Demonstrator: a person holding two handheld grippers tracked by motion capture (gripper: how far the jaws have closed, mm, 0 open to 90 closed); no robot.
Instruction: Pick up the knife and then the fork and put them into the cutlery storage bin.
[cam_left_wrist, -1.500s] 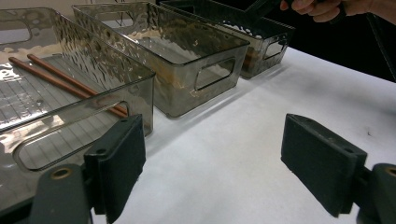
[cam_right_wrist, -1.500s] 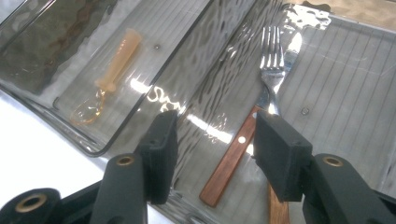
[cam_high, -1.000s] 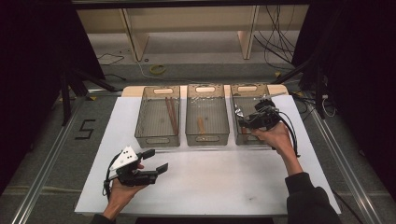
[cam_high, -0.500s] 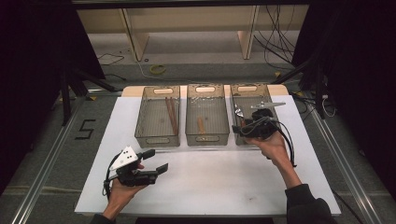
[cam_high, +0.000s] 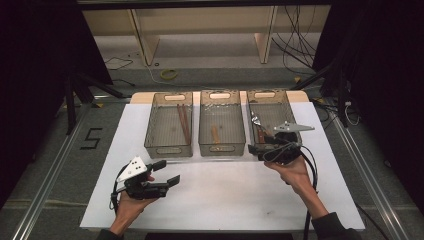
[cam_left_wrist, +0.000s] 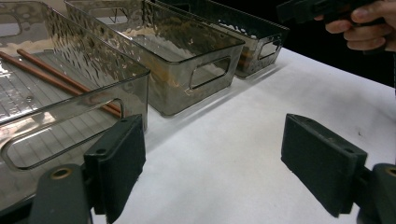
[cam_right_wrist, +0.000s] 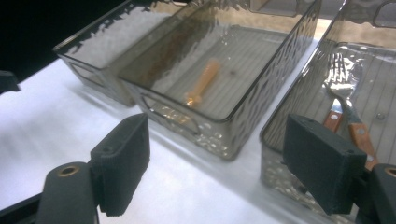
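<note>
Sorting is the likely reason for the layout: the white table (cam_high: 225, 200) carries three clear bins side by side along its far half, each keeping one kind of utensil apart from the others. The left bin (cam_high: 169, 150) holds a pair of chopsticks (cam_high: 183, 123) lying lengthwise. The middle bin (cam_high: 221, 148) holds one short, pale wooden piece (cam_right_wrist: 201, 83); what it is I cannot tell. The right bin (cam_high: 248, 120) holds forks (cam_right_wrist: 344, 88) with metal tines and reddish-brown wooden handles, lying lengthwise with tines toward the far end.

The right gripper (cam_high: 256, 150) sits at the near end of the right bin, just by its rim, pointing left across the row. Its jaws have just been opening and now stand wide apart with nothing between them, so it looks released from a fork dropped into that bin. The right gripper view looks over the near ends of the bins, with the forks just beyond the right pad.

The left gripper (cam_high: 167, 172) hangs over bare table near the person, in front of the left bin, probably waiting its turn. Its jaws are spread wide and grasp nothing.

The forks are slim, shiny at the head, and lie flat on the ribbed floor of the bin.
</note>
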